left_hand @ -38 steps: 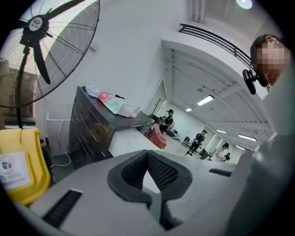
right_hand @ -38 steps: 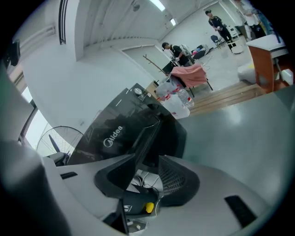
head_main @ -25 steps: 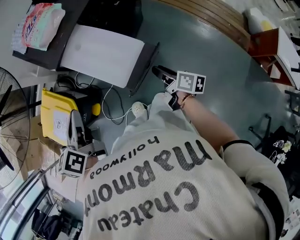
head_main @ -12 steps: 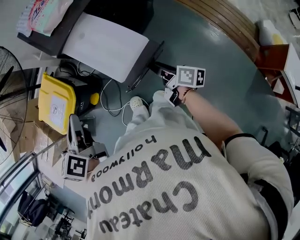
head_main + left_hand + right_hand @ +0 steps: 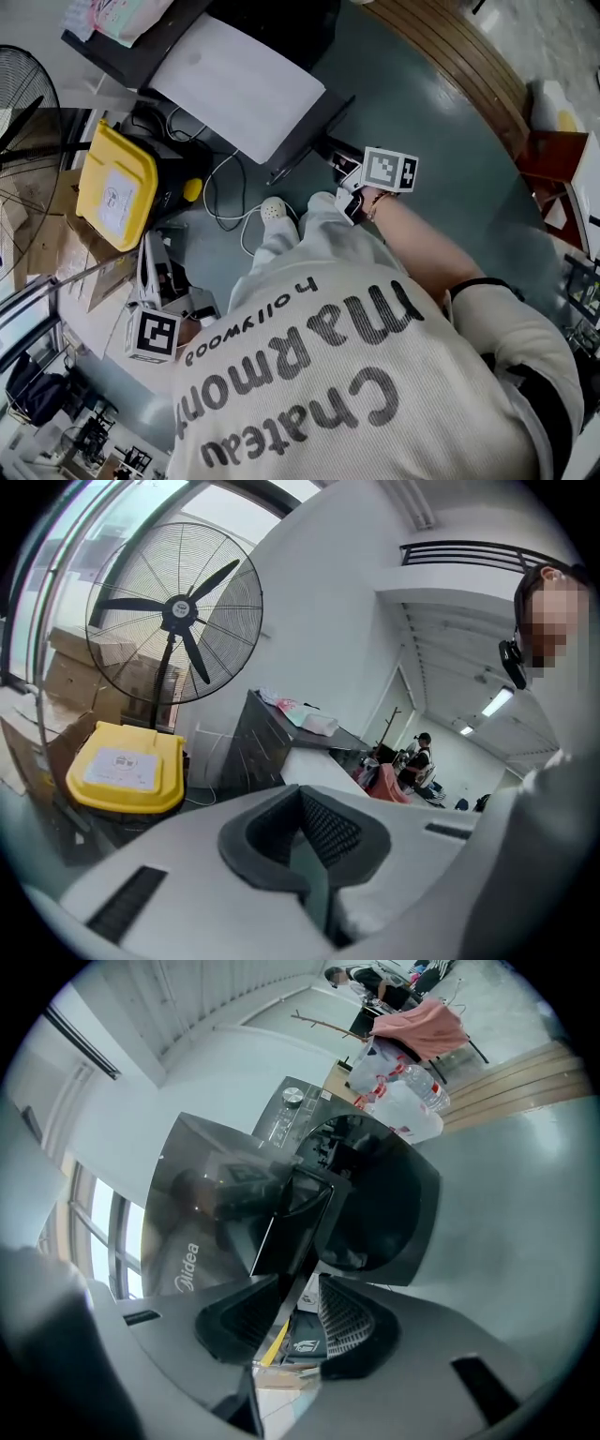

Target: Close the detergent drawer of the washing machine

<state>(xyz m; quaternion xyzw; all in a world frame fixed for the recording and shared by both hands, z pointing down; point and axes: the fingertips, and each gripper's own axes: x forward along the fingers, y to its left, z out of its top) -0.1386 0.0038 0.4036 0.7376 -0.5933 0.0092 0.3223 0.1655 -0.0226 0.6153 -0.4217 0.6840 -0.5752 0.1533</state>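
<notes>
Grey appliance: washing machine [image 5: 211, 1213], dark front with a brand name and a pale top in the head view; it stands ahead of the person.
Task item: detergent drawer [image 5: 298, 1206], pulled out of the front panel and running toward the right gripper view's camera; a yellow strip and a printed symbol show inside it.
Right gripper [image 5: 298, 1309]: jaws set apart and just now narrowing. The drawer's outer end lies in the gap, and no pad can be seen pressing on it.
Left gripper [image 5: 302, 808]: jaws drawn together at the tips with nothing between them. It is held low at the person's left and points away from the machine, toward the fan.
Progress: none visible; the drawer is out and the push is not yet made. Judged step: lining the right gripper up on the drawer front.
Remaining: press the drawer straight back until it sits flush with the panel.
Obstruction: porthole door [image 5: 380, 1208], swung open just beside the drawer. It is judged clear of the drawer's line, but close to the right gripper.
Floor items: white cable [image 5: 225, 202] and yellow bin [image 5: 114, 187], left of the machine and well apart from the drawer.
Surroundings: standing fan [image 5: 178, 611]; cardboard boxes [image 5: 70, 672]; soft packet [image 5: 122, 14] on a dark cabinet [image 5: 141, 52]; wooden planking [image 5: 450, 66].
Person: pale printed shirt [image 5: 347, 375], filling the lower head view.
</notes>
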